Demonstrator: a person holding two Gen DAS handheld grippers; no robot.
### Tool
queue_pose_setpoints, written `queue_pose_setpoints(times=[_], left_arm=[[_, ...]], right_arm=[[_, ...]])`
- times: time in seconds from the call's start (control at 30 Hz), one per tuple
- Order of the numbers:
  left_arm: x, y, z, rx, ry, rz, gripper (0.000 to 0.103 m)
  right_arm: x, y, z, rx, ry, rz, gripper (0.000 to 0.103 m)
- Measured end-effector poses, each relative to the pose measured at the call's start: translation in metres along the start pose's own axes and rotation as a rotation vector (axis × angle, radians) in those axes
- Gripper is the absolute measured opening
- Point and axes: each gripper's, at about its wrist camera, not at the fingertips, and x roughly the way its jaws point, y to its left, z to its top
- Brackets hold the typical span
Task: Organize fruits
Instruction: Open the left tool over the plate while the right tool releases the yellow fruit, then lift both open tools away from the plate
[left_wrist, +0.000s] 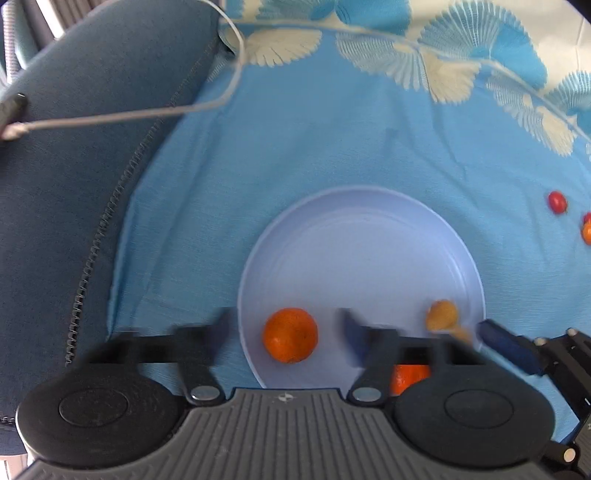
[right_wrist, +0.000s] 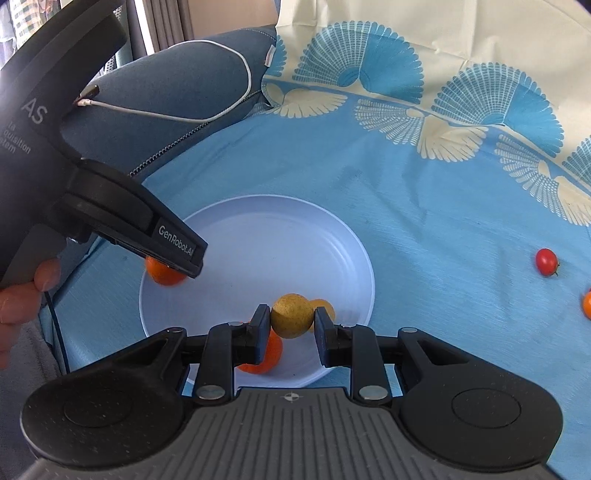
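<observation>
The plate (right_wrist: 258, 221) sits on a blue cloth (right_wrist: 424, 221) near its left edge, next to a dark blue cushion (right_wrist: 184, 85). It is not clear what lies under the cloth.

Some fruit is already on the plate. An orange (left_wrist: 290, 335) lies at the plate's left side. The left gripper (left_wrist: 284, 332) hangs over it with its fingers wide apart, not touching it. A second orange (right_wrist: 271, 356) lies at the near side of the plate.

The right gripper (right_wrist: 291, 321) has a yellow fruit (right_wrist: 291, 315) between its fingers, low over the plate. The left finger touches it, but there is a small gap on the right, so the grip looks let go. A smaller yellow fruit (right_wrist: 325, 308) sits just behind it.

Still left are a tomato (right_wrist: 546, 261) and an orange fruit (right_wrist: 586, 304), out by the cloth's right edge, well apart from the plate. So the job looks more than half done.
</observation>
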Motion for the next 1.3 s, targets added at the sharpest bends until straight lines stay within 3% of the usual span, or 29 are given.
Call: queue_pose_setpoints(times=[0.03, 0.1, 0.2, 0.3, 0.6, 0.77, 1.07, 1.3], left_arm=[[-0.008, 0.003, -0.001, -0.01, -0.031, 0.008, 0.103], [-0.024, 0.007, -0.004, -0.004, -0.077, 0.024, 0.103], [-0.048, 0.012, -0.015, 0.021, -0.101, 0.044, 0.103], [-0.073, 0.016, -0.036, 0.031, -0.118, 0.05, 0.103], [-0.132, 0.019, -0.099, -0.01, -0.118, 0.023, 0.103], [-0.156, 0.011, -0.125, 0.018, -0.167, 0.04, 0.103], [-0.202, 0.002, -0.156, 0.033, -0.272, 0.053, 0.103], [-0.221, -0.005, -0.166, 0.034, -0.306, 0.046, 0.103]], right_arm=[[-0.001, 0.0, 0.001, -0.001, -0.004, 0.001, 0.05], [-0.008, 0.001, 0.003, -0.006, -0.031, 0.011, 0.075], [-0.027, 0.005, 0.003, -0.023, -0.06, 0.008, 0.092], [-0.052, 0.012, -0.002, -0.025, -0.059, -0.001, 0.098], [-0.137, 0.038, -0.035, 0.054, -0.119, -0.06, 0.102], [-0.174, 0.044, -0.05, 0.05, -0.182, -0.097, 0.102], [-0.226, 0.046, -0.073, 0.058, -0.305, -0.146, 0.102], [-0.249, 0.054, -0.085, 0.027, -0.353, -0.167, 0.102]])
